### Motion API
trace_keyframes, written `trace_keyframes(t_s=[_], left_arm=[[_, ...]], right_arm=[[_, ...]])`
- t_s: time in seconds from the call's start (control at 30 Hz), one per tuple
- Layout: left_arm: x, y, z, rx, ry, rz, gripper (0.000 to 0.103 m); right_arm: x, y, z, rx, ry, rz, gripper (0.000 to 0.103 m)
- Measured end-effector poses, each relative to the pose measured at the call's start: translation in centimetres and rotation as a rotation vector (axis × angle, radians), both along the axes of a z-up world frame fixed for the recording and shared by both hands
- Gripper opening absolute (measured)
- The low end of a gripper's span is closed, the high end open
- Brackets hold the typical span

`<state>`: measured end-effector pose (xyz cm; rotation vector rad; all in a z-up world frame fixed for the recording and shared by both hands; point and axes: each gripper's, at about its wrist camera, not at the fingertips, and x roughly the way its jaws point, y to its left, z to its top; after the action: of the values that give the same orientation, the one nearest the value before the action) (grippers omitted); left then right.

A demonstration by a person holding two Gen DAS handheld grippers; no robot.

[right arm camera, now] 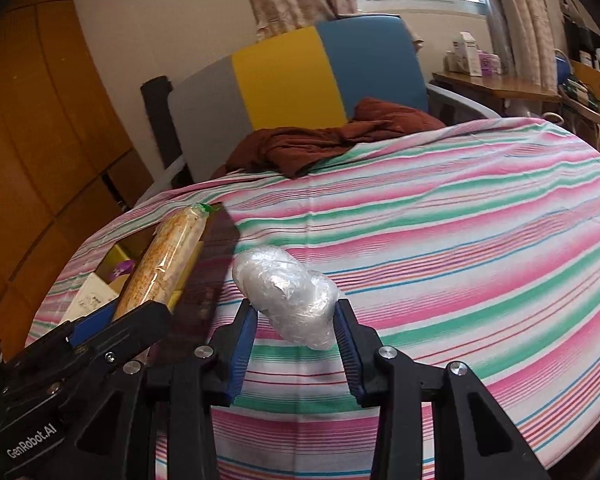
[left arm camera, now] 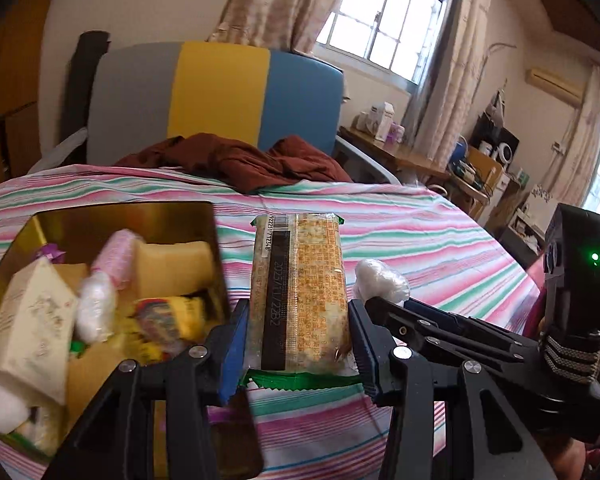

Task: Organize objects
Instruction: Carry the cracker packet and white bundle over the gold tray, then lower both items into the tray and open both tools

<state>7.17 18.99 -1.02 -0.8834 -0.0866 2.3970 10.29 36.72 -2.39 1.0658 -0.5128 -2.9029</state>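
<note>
The left gripper [left arm camera: 296, 344] clamps one cracker packet [left arm camera: 298, 292] lengthwise, lifted clear of the striped cloth [left arm camera: 440, 236], with the open gold tin [left arm camera: 112, 220] at its nine o'clock, apparently the place it is meant for. The right gripper [right arm camera: 296, 320] pinches one clear plastic-wrapped bundle [right arm camera: 288, 292], likewise raised. One tin, already crowded; two items in transit.
</note>
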Motion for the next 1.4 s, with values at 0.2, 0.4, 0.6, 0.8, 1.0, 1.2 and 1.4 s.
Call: trace_keyframes(t_s=[0.2, 0.4, 0.6, 0.8, 1.0, 1.2, 1.4], left_arm=[[-0.4, -4.1, 0.7, 0.007, 0.007, 0.07, 0.048], [-2.0, -8.0, 1.3, 0.014, -0.007, 0.142, 0.048], [-4.6, -11.4, 2.0, 0.018, -0.032, 0.195, 0.048], [-7.9, -13.8, 2.0, -0.011, -0.061, 0.226, 0.048], [-10.5, -15.2, 1.7, -0.038, -0.091, 0.254, 0.048], [-12.7, -14.8, 1.0, -0.077, -0.126, 0.247, 0.05], [-13.0, -15.0, 1.2, -0.057, -0.136, 0.265, 0.07]], right_arm=[[-0.5, -3.6, 1.2, -0.003, 0.016, 0.099, 0.039], [-1.0, -7.4, 1.8, -0.005, 0.014, 0.204, 0.039], [-2.6, -10.8, 2.0, -0.006, -0.004, 0.282, 0.039], [-4.9, -13.4, 1.9, -0.013, -0.029, 0.325, 0.04], [-7.4, -15.2, 1.4, -0.009, -0.054, 0.332, 0.04], [-9.8, -16.2, 0.2, -0.029, -0.082, 0.311, 0.046], [-9.8, -15.4, 0.2, -0.054, -0.096, 0.284, 0.049]])
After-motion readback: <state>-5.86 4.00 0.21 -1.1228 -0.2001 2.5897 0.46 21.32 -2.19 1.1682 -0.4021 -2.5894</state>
